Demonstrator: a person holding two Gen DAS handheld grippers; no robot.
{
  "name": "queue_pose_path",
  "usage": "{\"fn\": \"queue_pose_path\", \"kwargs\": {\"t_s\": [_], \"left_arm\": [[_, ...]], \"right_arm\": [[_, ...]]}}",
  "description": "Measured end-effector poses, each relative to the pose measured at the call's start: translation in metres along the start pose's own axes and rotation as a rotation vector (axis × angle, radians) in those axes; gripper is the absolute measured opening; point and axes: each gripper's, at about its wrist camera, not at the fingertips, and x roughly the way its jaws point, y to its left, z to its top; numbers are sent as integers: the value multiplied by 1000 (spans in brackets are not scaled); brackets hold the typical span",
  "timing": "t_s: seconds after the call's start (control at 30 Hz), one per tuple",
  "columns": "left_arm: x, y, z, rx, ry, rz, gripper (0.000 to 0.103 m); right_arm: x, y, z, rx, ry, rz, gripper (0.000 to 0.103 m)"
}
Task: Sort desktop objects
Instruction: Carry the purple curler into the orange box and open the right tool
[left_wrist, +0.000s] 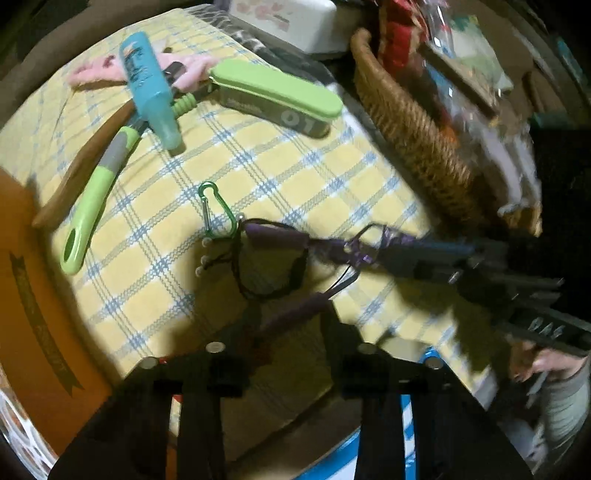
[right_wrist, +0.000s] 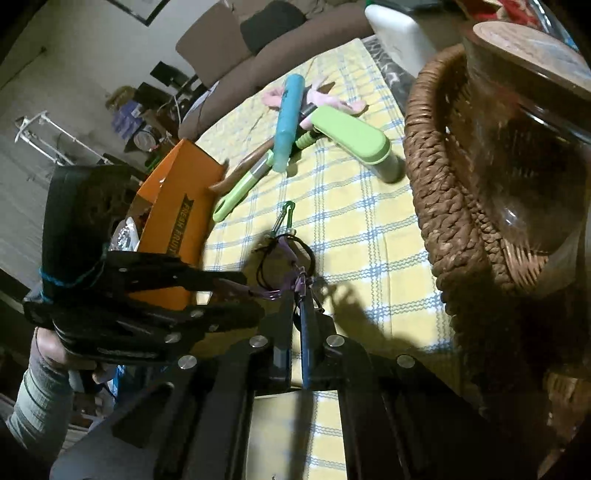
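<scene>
From the left wrist, the tangle of carabiners and cord (left_wrist: 266, 254) lies mid-worktop on the checked cloth (left_wrist: 280, 173). The right tongs (left_wrist: 373, 251) reach in from the right, pinching its purple clip; the left tongs (left_wrist: 291, 321) nip a purple piece at the near end.

From the right wrist, the right tongs (right_wrist: 297, 295) are pressed together on the clip. The bundle looks light and floppy; the stiff metal clips seem the safest hold.

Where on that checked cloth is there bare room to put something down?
Bare cloth lies between the green case, wicker basket and green carabiner. Crowded: the far pile around the blue tube, and the cord tangle near both grippers.
</scene>
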Motion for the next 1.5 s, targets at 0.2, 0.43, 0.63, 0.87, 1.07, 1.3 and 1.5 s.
{"fn": "queue_pose_path", "kwargs": {"t_s": [0.2,0.43,0.63,0.87,1.07,1.3,1.5], "left_arm": [[0,-9,-9,26,-10,19,18],[-53,-10,-24,7,-116,-31,18],[-125,41,-22,-53,-234,-63,18],[-186,131,-67,-180,-329,2,18],[-191,231,-96,-333,-344,71,19],[-159,316,-92,-448,-314,115,21],[-143,347,-88,-535,-296,121,22]], "right_arm": [[-4,9,8,-32,-2,-41,4],[-39,49,29,-105,-46,-21,4],[-57,123,47,-213,-91,-1,5],[-10,229,71,-342,-85,70,5],[77,309,90,-479,-36,66,5],[167,323,104,-512,2,37,5],[204,311,102,-486,40,17,5]]}}
